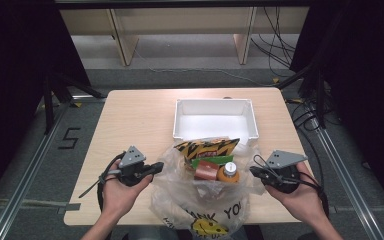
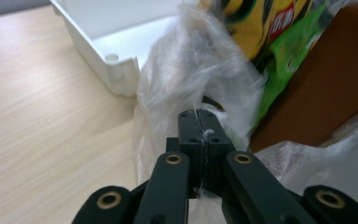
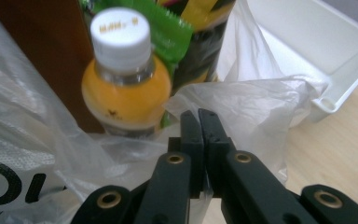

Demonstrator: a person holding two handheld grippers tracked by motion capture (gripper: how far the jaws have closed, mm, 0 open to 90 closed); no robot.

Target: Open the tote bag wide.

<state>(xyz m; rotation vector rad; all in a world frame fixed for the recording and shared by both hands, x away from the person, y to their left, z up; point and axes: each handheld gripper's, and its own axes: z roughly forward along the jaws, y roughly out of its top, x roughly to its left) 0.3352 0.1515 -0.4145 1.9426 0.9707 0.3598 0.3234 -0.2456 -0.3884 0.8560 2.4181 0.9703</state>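
Note:
A clear plastic bag (image 1: 180, 192) with a smiley print stands at the table's front middle. It holds a yellow-black snack bag (image 1: 207, 146), a green packet (image 1: 211, 161), a brown pack (image 1: 206, 171) and an orange drink bottle (image 1: 228, 173) with a white cap. My left gripper (image 1: 156, 167) is shut on the bag's left edge (image 2: 186, 88); film is pinched between its jaws (image 2: 199, 126). My right gripper (image 1: 254, 171) is shut on the bag's right edge (image 3: 242, 100), with film between its jaws (image 3: 198, 122). The bottle (image 3: 126, 88) stands just beyond them.
An empty white bin (image 1: 215, 119) stands behind the bag, its corner (image 2: 114, 70) close to the left gripper. Bare wooden table (image 1: 130, 125) lies to the left and right of the bin. A person's hands come in from the front edge.

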